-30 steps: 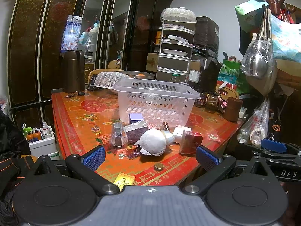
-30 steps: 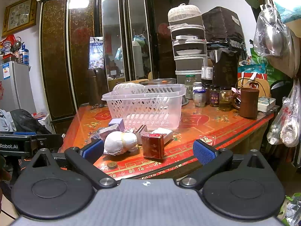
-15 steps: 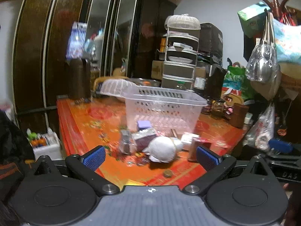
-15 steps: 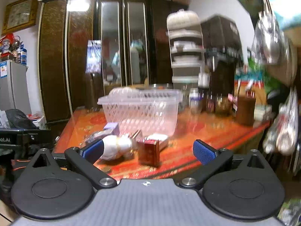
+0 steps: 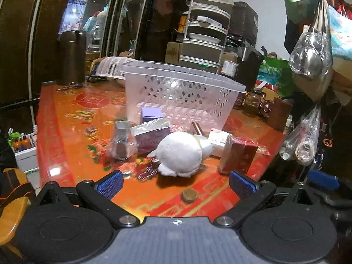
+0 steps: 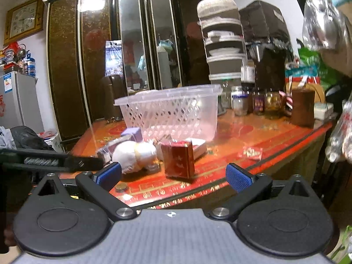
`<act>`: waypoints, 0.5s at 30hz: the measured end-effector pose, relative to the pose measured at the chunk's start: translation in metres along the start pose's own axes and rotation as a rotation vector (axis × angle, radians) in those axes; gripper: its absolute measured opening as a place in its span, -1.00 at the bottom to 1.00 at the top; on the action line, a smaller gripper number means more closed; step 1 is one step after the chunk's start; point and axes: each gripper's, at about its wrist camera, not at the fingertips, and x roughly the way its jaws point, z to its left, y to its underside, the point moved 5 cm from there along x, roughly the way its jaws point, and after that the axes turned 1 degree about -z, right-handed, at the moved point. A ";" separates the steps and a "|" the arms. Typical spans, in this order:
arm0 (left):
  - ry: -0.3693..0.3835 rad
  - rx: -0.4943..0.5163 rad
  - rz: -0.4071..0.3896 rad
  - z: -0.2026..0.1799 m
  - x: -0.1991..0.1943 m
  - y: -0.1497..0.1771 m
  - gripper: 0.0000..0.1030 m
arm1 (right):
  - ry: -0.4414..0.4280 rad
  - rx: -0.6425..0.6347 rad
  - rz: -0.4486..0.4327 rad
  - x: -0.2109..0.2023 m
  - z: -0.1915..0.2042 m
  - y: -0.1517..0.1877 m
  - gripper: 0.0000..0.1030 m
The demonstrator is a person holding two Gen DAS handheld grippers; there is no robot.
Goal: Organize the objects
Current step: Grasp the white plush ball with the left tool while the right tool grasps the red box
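Soft white plush toy (image 5: 179,153) lies on the bench (image 5: 72,145) before the basket (image 5: 180,94), probably light and squashy, best pinched mid-body; left gripper (image 5: 176,183) and right gripper (image 6: 173,176) fingers spread, empty.

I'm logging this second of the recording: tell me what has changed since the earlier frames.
Both grippers moved closer to the table edge: the left gripper now frames the white plush toy, the right gripper the red box. Both remain open, holding nothing. The basket, coin and other items lie unmoved.
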 end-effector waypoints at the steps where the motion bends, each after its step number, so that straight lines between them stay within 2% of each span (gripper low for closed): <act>1: 0.000 0.005 0.000 -0.003 0.005 -0.002 1.00 | 0.005 0.007 0.004 0.001 -0.002 0.003 1.00; 10: -0.070 0.078 0.022 -0.016 0.045 -0.018 0.99 | 0.001 0.114 0.066 0.013 -0.032 0.026 1.00; 15: -0.086 0.109 0.048 -0.018 0.068 -0.023 0.99 | 0.005 0.102 0.067 0.014 -0.032 0.027 1.00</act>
